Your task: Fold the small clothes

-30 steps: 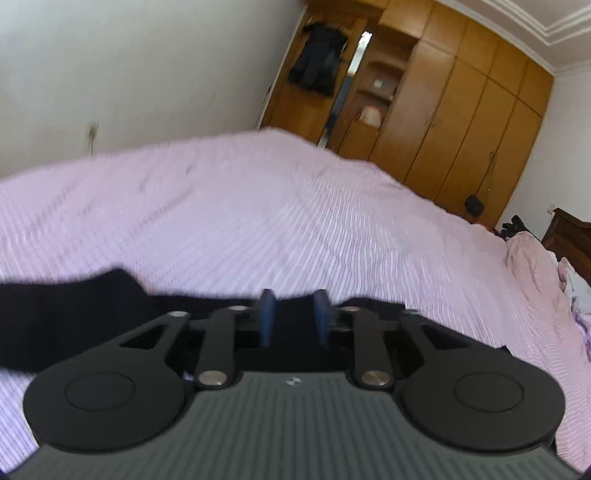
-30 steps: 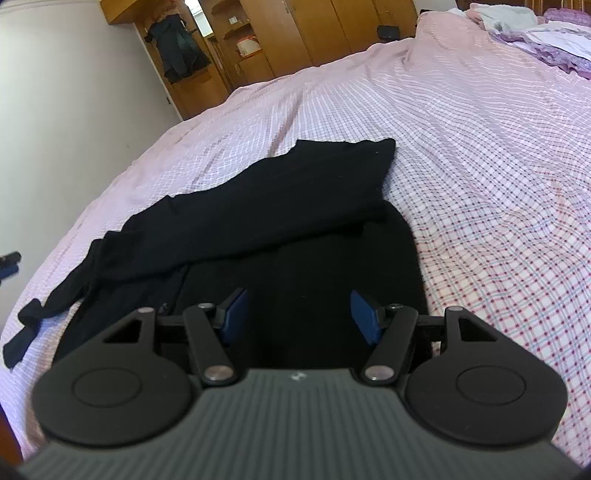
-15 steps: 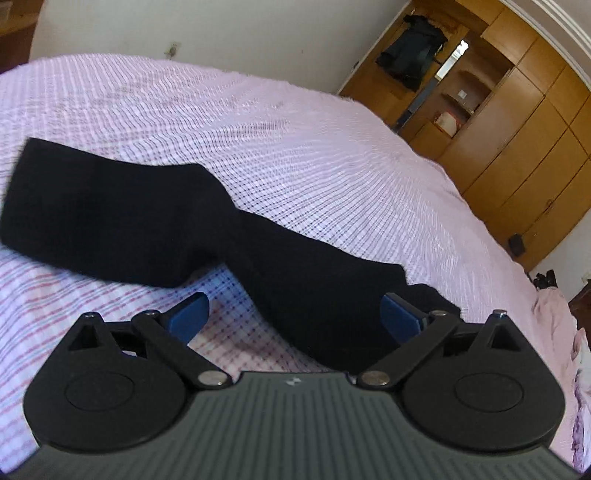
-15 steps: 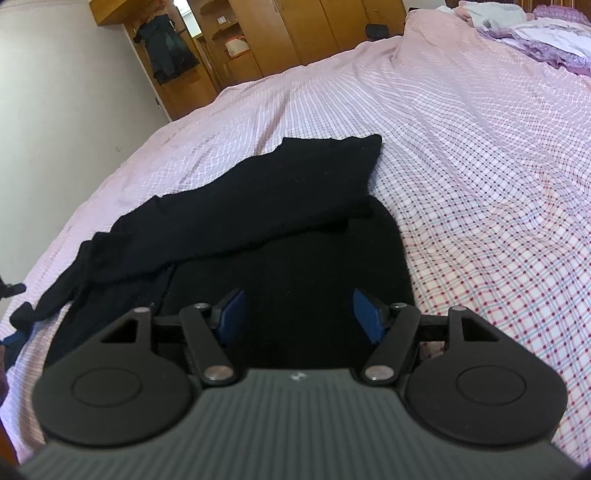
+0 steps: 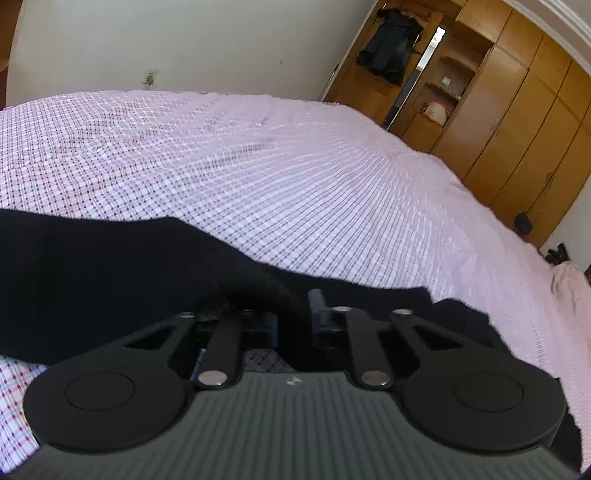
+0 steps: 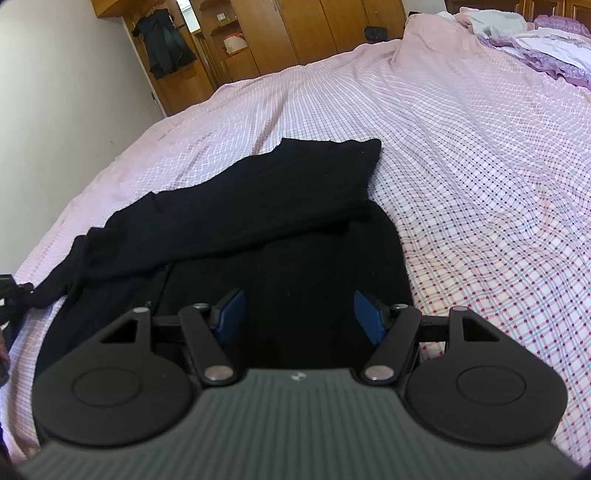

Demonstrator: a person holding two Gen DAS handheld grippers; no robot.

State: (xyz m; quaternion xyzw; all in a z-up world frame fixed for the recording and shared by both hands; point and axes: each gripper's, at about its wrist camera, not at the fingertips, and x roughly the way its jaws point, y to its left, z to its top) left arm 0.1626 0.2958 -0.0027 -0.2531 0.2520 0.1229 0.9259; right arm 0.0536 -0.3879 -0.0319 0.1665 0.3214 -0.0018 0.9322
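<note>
A bed point(image 6: 461, 155) covered by a pink checked sheet point(image 5: 258, 177) carries everything. A black garment point(image 6: 258, 206) lies spread on the sheet near the bed's edge, one part folded across the rest. At the far end lie a pink blanket point(image 6: 436, 29) and pale purple bedding point(image 6: 546, 48).
</note>
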